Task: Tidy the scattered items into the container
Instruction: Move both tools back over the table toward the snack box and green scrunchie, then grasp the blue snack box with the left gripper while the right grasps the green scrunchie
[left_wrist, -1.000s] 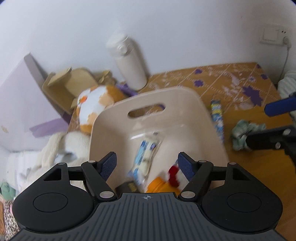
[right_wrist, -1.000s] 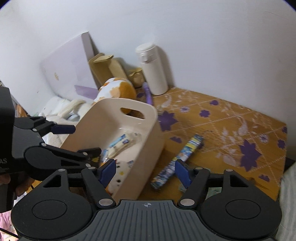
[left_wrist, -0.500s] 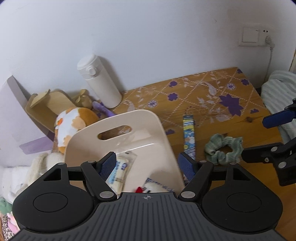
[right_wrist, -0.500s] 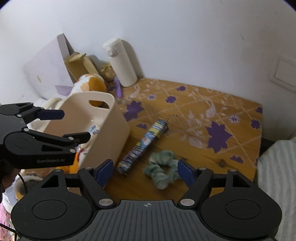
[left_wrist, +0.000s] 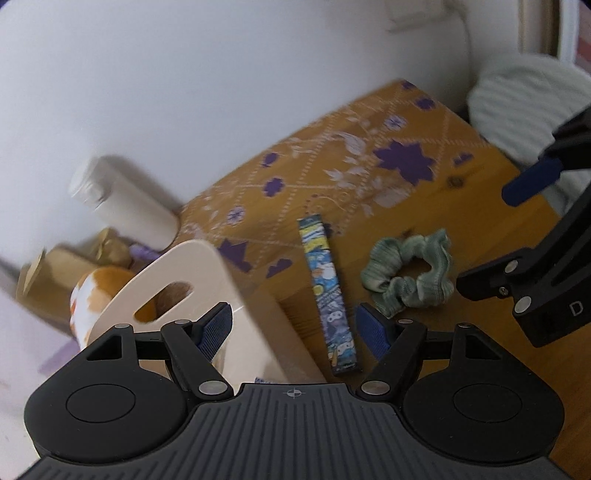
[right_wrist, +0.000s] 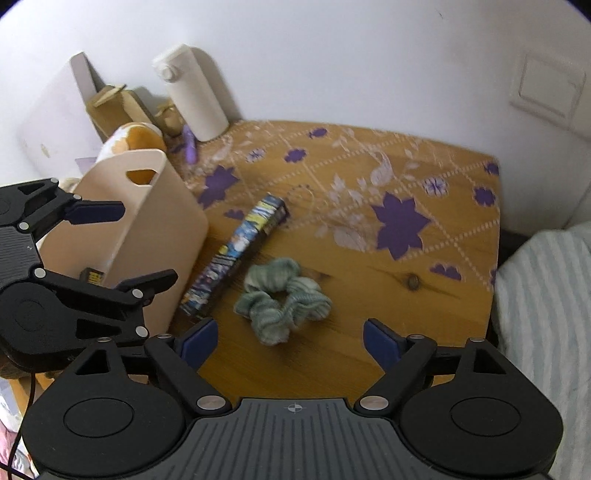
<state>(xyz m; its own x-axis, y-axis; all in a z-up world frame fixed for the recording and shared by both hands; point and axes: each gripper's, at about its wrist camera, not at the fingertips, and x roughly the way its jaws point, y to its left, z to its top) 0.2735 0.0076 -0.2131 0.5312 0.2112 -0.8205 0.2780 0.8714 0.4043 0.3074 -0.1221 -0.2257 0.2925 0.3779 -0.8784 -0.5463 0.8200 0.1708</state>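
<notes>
While the right gripper (right_wrist: 290, 341) opens its fingers, nothing between them, the green scrunchie (right_wrist: 282, 299) lies on the bench (right_wrist: 369, 266) just ahead; left gripper (left_wrist: 293, 330) fingers stand wide, empty.

smooth cream plastic container (right_wrist: 155, 221), ribbed green cloth scrunchie (right_wrist: 282, 301), glossy printed stick pack (right_wrist: 236, 254), varnished wood table (right_wrist: 369, 332).

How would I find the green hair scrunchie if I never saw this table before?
Find the wooden table with its purple-flower cloth, then the beige bin on it. Beside the bin lies a long cartoon-printed box, and just past that is the scrunchie: the only soft, ruffled green ring there.
</notes>
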